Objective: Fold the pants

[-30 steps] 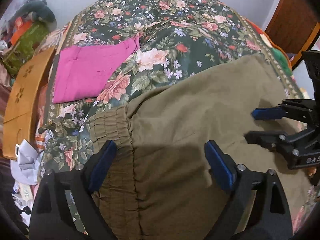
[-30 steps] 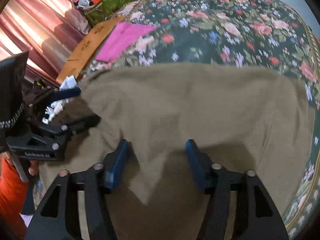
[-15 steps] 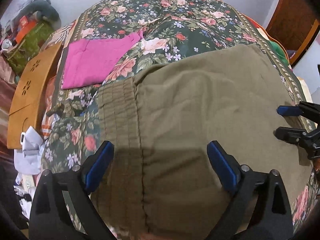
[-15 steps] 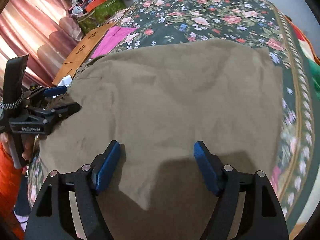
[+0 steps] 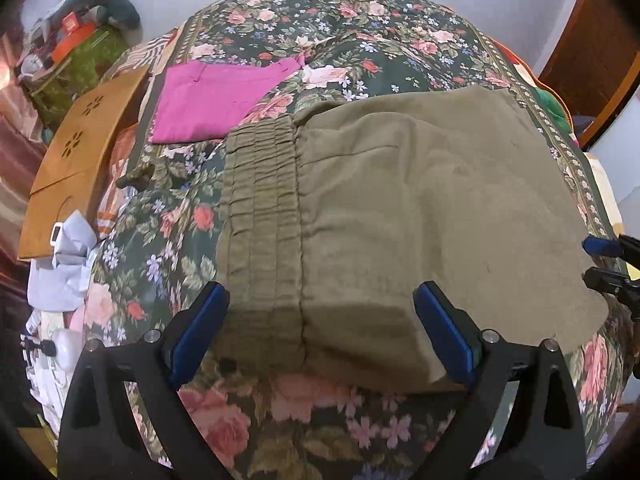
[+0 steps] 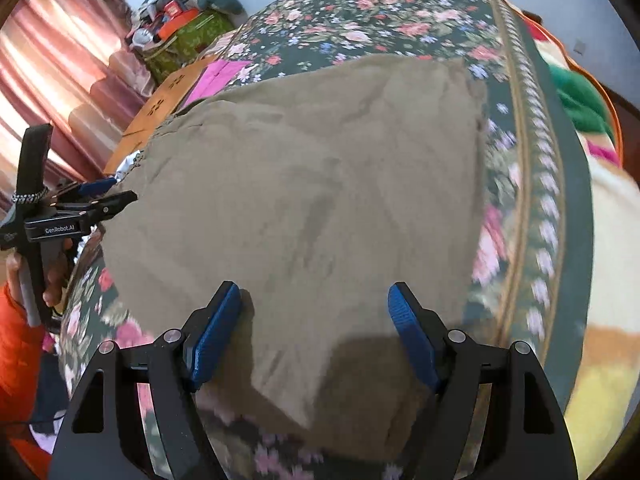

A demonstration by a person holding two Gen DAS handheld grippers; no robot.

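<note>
Left wrist view looks down over olive pants (image 5: 400, 216) lying folded flat on a floral bedspread (image 5: 340, 40). Their gathered elastic waistband (image 5: 260, 216) faces the bed's left edge, and the cloth reaches almost to the near edge, with a strip of flowered cover showing below it. The left gripper (image 5: 320, 332) hangs over the near hem with its blue pads wide apart; nothing is pinched between them, though the waistband end lies in the gap underneath. At the right margin of this view the tips of the right gripper (image 5: 600, 264) show just beside the pants' right corner.

From the right wrist view, the right gripper (image 6: 316, 336) stands open over the near right part of the pants (image 6: 320, 184); its jaws have just been widening, and the cloth lies below them unheld. The left gripper (image 6: 108, 196) appears at the far left, held by a hand (image 6: 48, 276) with an orange sleeve (image 6: 16, 336), its tips at the pants' left edge.

A folded magenta garment (image 5: 216, 100) lies toward the far left corner of the bedspread, apart from the pants. Beyond the left edge stands a wooden panel with flower cut-outs (image 5: 76, 152). Behind it a green patterned bag (image 5: 84, 60) has boxes and bundled cloth heaped on it; whether they sit inside cannot be told.
</note>
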